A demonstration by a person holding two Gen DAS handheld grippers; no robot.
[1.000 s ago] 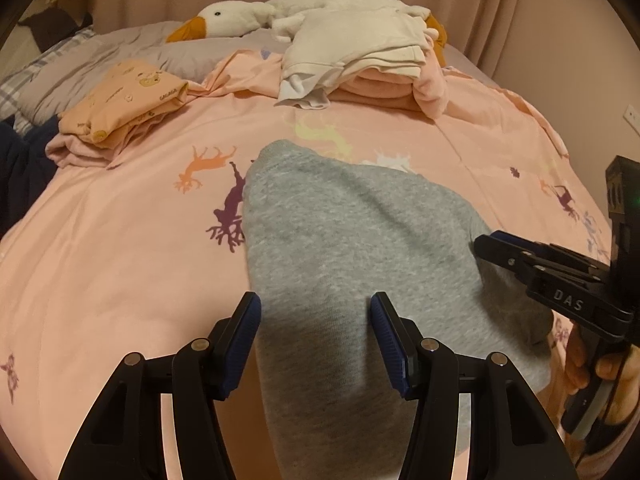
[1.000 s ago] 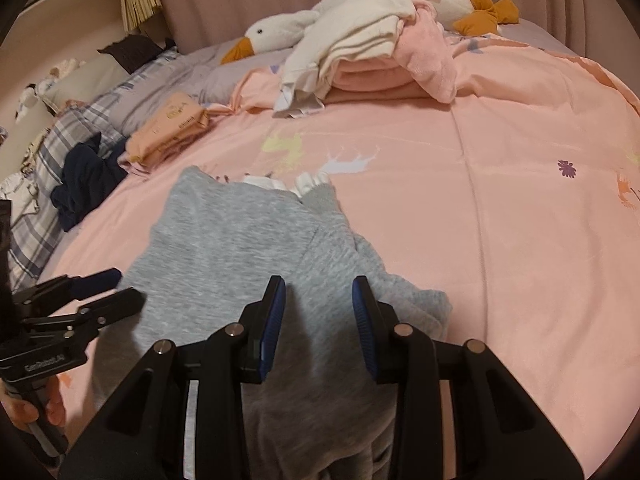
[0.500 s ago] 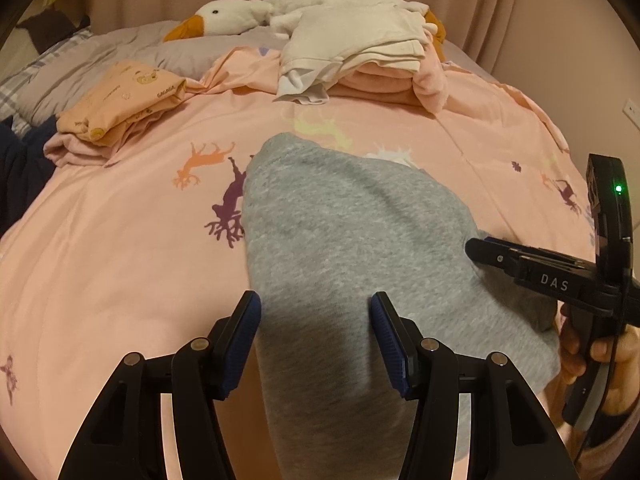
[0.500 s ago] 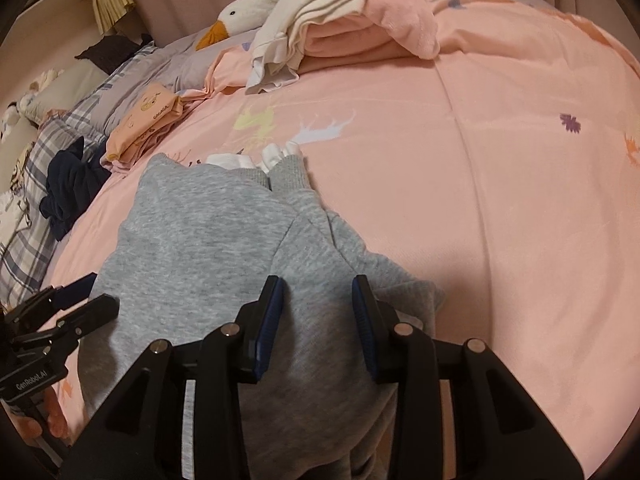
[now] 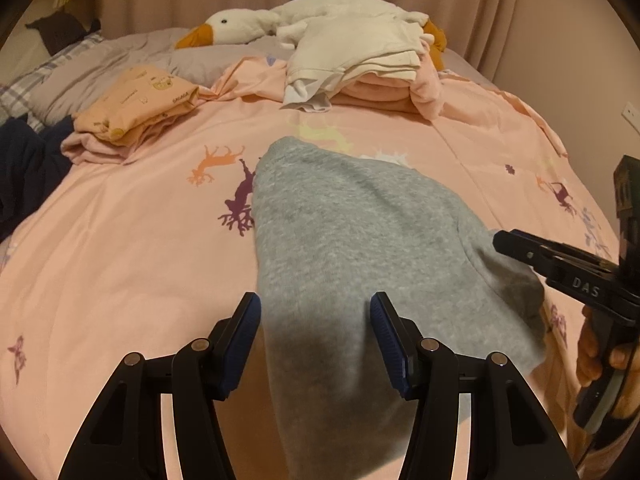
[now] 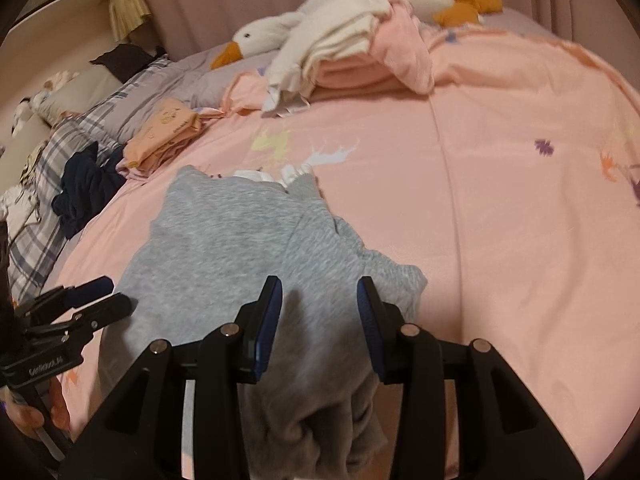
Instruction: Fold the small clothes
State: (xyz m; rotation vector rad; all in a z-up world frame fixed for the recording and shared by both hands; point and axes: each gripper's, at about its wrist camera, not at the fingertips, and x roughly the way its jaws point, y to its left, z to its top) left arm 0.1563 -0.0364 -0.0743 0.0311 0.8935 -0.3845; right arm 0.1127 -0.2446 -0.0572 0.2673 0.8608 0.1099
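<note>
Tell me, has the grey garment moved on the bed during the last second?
No. In the left wrist view, the left edge of the grey garment touches the purple deer print exactly as before.

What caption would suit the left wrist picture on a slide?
Open left gripper poised over a grey garment on a pink bedspread, folded clothes and a toy goose behind.

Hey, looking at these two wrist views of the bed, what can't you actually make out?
- Near end of the grey fleece garment: left wrist view, cut off by the bottom edge behind the left gripper.
- White fabric at the garment's far end: right wrist view, mostly hidden by the garment.
- Print on the folded orange clothes: too small to read.
</note>
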